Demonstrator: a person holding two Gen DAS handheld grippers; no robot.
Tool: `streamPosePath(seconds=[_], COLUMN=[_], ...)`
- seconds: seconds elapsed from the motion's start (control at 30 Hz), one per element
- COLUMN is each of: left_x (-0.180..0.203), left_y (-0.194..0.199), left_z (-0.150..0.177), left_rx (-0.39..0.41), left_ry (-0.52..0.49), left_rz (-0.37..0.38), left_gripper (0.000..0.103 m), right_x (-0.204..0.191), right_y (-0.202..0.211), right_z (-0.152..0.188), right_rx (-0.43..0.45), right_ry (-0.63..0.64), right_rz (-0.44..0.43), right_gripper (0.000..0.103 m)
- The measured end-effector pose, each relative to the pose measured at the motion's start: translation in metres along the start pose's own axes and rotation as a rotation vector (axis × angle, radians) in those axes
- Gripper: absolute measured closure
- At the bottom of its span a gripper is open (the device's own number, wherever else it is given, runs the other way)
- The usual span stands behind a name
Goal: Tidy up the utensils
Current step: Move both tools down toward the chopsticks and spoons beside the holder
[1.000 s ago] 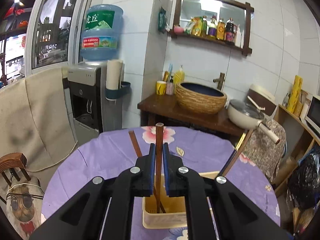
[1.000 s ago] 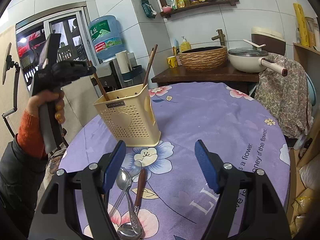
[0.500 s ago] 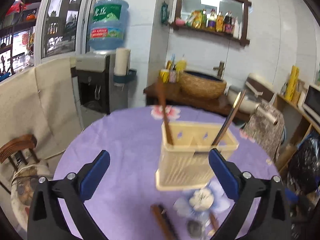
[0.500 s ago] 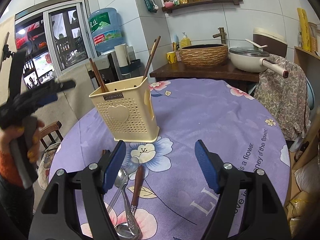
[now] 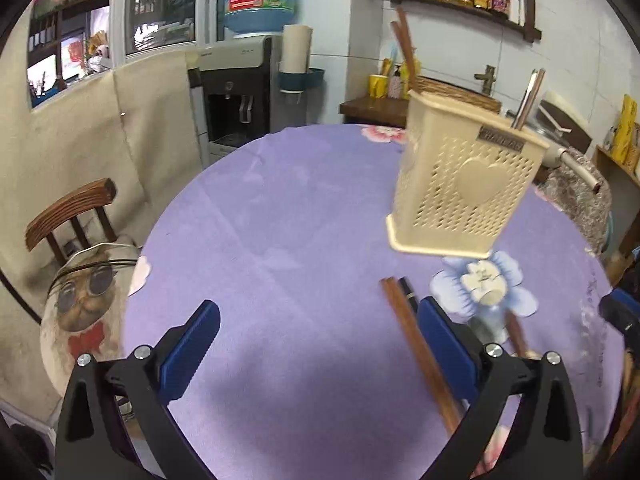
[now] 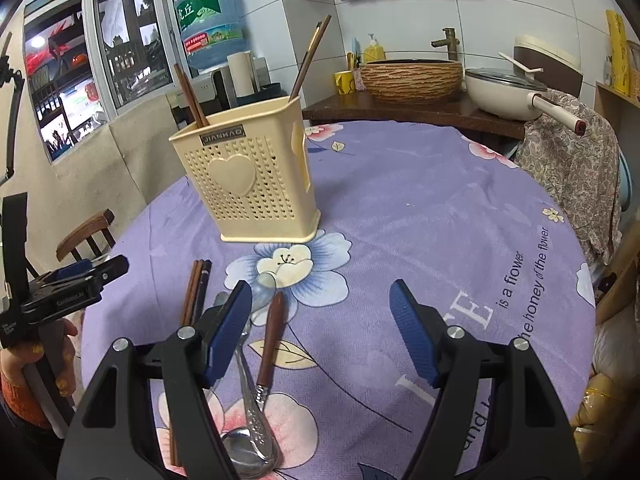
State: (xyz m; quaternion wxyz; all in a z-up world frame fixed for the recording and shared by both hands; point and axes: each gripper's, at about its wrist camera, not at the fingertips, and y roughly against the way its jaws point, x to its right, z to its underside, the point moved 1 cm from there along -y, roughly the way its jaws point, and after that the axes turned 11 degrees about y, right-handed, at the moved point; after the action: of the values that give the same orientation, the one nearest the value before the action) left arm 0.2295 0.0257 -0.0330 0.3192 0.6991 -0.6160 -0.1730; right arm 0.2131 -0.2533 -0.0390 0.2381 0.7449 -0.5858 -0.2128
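Observation:
A cream perforated utensil holder (image 6: 248, 184) stands on the purple flowered tablecloth (image 6: 420, 208), with brown chopsticks (image 6: 190, 96) leaning out of its left side and another pair (image 6: 310, 56) out of its right. Loose chopsticks (image 6: 196, 292), a wooden-handled utensil (image 6: 272, 332) and metal spoons (image 6: 252, 412) lie in front of it. My right gripper (image 6: 320, 294) hangs open above them, empty. My left gripper (image 5: 318, 312) is wide open over bare cloth, left of the holder (image 5: 464, 184); the loose chopsticks (image 5: 416, 352) lie beside its right finger. A hand holds it (image 6: 112, 268) at the table's left edge.
A wooden chair (image 6: 84, 232) with a cat-print cushion (image 5: 84, 300) stands at the table's left edge. A cloth-draped chair (image 6: 572, 168) is at the right. Behind the table a counter carries a woven basin (image 6: 412, 76) and a lidded pan (image 6: 508, 88).
My left gripper let go of the chopstick into the holder, opened wide, and swung back and down to the left of the holder. My right gripper sank slightly toward the spoons.

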Motion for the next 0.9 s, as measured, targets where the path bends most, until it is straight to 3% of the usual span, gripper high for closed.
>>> streamPosePath(seconds=[0.07, 0.27, 0.4, 0.63, 0.8, 0.9], left_x=[-0.006, -0.016, -0.013, -0.006, -0.001, 0.001], left_y=[-0.002, -0.007, -0.011, -0.014, -0.014, -0.015], left_z=[0.005, 0.018, 0.022, 0.026, 0.027, 0.027], left_rx=[-0.011, -0.077, -0.104, -0.123, -0.129, -0.133], left_ry=[0.002, 0.036, 0.036, 0.024, 0.017, 0.010], left_rz=[-0.018, 0.025, 0.025, 0.038, 0.051, 0.049], left_gripper=[0.006, 0.008, 0.022, 0.033, 0.035, 0.035], right_x=[0.000, -0.005, -0.023, -0.051, -0.057, -0.056], right_y=[-0.004, -0.022, -0.034, -0.050, -0.061, -0.069], right_z=[0.004, 0.014, 0.015, 0.006, -0.001, 0.006], right_rx=[-0.016, -0.086, -0.121, -0.144, -0.171, -0.212], right_ry=[0.006, 0.030, 0.081, 0.140, 0.151, 0.155], right_rz=[0.007, 0.003, -0.031, -0.069, -0.053, -0.047], right_gripper=[0.032, 0.032, 0.032, 0.040, 0.043, 0.051])
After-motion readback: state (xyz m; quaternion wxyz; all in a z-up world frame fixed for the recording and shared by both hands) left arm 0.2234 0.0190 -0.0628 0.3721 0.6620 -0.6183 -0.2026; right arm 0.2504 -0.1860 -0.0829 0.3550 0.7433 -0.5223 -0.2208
